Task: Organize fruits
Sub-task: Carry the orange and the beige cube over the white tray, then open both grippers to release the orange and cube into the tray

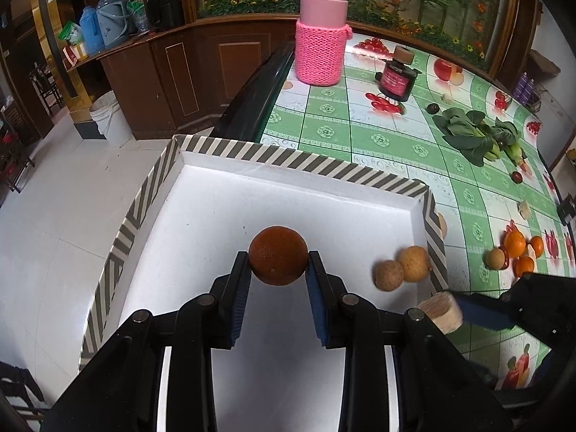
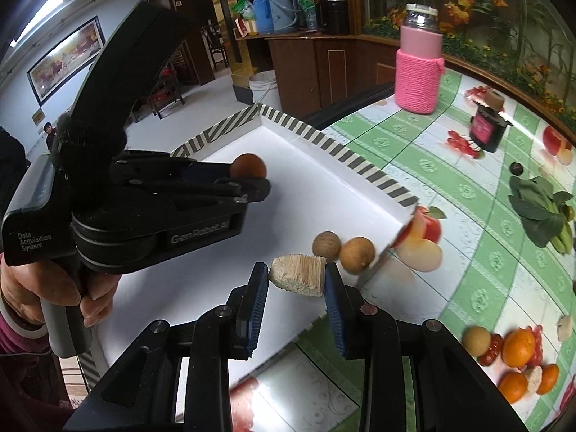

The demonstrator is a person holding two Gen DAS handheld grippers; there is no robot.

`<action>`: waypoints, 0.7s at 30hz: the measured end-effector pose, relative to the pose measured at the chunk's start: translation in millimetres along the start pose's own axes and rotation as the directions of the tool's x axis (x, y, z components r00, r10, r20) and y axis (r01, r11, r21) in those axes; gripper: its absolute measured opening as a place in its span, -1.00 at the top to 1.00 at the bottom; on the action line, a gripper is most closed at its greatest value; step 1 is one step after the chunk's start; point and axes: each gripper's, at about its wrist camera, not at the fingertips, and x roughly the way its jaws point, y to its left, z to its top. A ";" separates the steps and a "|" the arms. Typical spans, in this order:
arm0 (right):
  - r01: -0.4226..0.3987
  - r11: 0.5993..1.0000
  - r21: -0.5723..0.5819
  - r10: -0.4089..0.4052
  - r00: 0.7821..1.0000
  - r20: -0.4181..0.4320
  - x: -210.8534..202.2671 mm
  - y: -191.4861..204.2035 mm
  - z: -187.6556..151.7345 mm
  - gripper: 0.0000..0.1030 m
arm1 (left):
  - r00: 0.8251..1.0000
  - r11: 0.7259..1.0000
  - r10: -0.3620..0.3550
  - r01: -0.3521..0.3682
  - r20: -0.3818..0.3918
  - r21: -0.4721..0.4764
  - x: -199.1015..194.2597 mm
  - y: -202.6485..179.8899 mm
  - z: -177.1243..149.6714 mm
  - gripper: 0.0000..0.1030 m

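while both grippers hang above the striped-rim box, each carries an item; the left gripper has its jaws clamped on a round brown-orange fruit, gripped on its two sides and held clear of the white box floor; the right wrist view shows this same fruit at the tip of the left gripper, with a hand wrapped round the grip below; the right gripper has its jaws clamped on a pale, ridged chunk, blunt-cut at one end, its kind not determinable; in the left wrist view that chunk sits over the near right corner of the box; two tan round fruits lie inside the box, touching each other, against its right wall; the box stands on the table, which is covered with a green and white fruit-print cloth, and its left part overhangs the table edge above the floor; on the table, well apart from the box, lie a cluster of small orange fruits with one tan fruit beside them, leafy greens, a pink knit-sleeved bottle and a dark jar.
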 end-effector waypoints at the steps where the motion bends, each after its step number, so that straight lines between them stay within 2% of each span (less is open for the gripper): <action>1: -0.006 1.000 0.002 0.006 1.000 -0.003 3.1 0.5 0.8 0.38 | 1.000 1.000 0.000 0.000 -0.001 -0.001 1.0 0.5 0.2 0.44; 12: -0.030 1.000 -0.007 0.030 0.999 -0.040 22.2 7.8 4.7 0.38 | 1.000 1.000 0.013 -0.013 -0.016 -0.005 12.0 0.7 0.6 0.44; 21: -0.017 1.000 -0.014 0.017 0.998 -0.060 34.4 9.0 4.3 0.37 | 0.999 1.000 0.023 -0.023 -0.029 -0.010 20.1 -0.1 -5.1 0.44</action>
